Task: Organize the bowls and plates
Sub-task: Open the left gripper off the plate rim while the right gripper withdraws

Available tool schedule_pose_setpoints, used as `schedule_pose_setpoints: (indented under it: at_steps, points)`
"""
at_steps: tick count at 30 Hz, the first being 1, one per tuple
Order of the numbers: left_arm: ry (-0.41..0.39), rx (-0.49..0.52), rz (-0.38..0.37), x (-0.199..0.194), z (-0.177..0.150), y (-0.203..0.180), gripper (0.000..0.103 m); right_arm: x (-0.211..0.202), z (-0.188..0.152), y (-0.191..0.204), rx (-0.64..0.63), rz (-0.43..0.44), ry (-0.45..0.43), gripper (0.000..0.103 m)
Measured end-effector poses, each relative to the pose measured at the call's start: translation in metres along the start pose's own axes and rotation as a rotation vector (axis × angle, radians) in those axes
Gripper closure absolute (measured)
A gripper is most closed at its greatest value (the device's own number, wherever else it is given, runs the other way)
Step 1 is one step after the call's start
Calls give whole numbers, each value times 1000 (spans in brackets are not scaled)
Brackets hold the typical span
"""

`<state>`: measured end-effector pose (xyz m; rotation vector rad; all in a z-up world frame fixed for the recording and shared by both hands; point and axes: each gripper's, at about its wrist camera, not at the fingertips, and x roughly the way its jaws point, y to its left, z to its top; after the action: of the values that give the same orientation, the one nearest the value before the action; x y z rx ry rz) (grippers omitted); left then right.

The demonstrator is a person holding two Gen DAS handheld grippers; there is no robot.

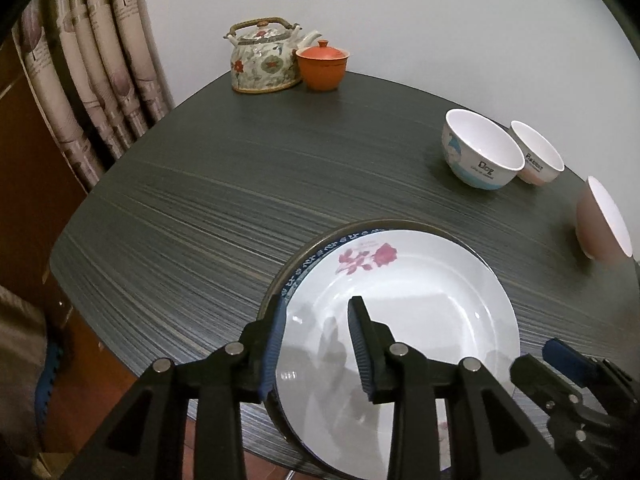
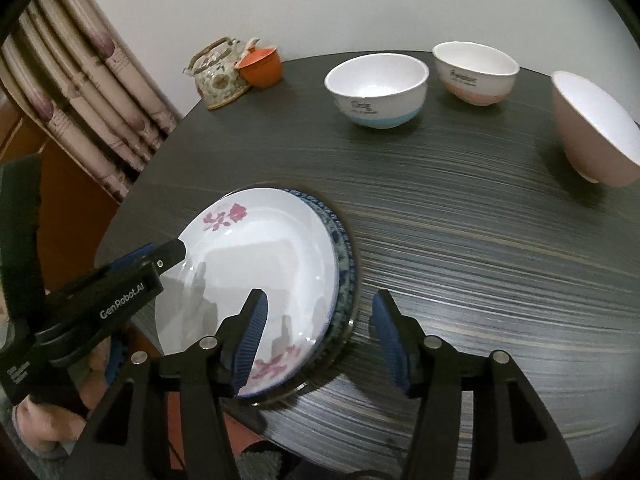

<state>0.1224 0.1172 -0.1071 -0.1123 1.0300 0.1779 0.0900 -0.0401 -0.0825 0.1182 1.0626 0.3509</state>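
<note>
**Plates stacked at the table's near edge, both grippers around them**

Plates sit in a stack on the dark striped table (image 1: 200, 208), at its near edge. The top plate (image 1: 420, 292) is white with pink rose prints; beneath it shows the blue-patterned plate (image 2: 340, 240), and a darker rim under that.

The left gripper (image 1: 316, 344) stands released, one finger outside the stack's left rim and the other over the top plate's bowl. The right gripper (image 2: 318, 340) is likewise spread, its left finger over the white plate and its right finger over bare table beside the stack.

The right wrist view alone shows the second rose print at the plate's near rim and the person's hand (image 2: 48, 420) on the left gripper's body.

Three bowls stand well apart from the stack: the blue-banded bowl (image 2: 376, 92) marked "Dog", a pink-banded bowl (image 2: 476, 72) just beside it, and a pink bowl (image 2: 592, 132). The first two look empty.

A floral teapot (image 1: 264, 60) and an orange lidded cup (image 1: 322, 64) touch at the far edge.
</note>
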Motion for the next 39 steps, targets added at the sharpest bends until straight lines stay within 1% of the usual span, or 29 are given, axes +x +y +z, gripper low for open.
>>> schedule_pose_setpoints:
  at_steps: [5,10,17,23,31,35,39]
  points:
    - [-11,12,13,-2,-2,-2,69,-17,-7,-11,34,-22,-43,47]
    - [-15,26,19,-3,-3,-6,69,-28,-14,-24,47,-57,-73,47]
    - [-16,36,23,-2,-4,-8,69,-41,-22,-48,107,-103,-114,46]
    - [-18,37,28,-2,-4,-9,69,-46,-24,-58,126,-123,-106,46]
    - [-2,17,26,-2,-6,-6,69,-53,-15,-69,143,-126,-99,45]
    - [15,10,43,3,-7,-3,69,-57,-10,-85,171,-130,-97,44]
    - [33,7,80,8,-7,-2,69,-66,-5,-107,206,-137,-103,44]
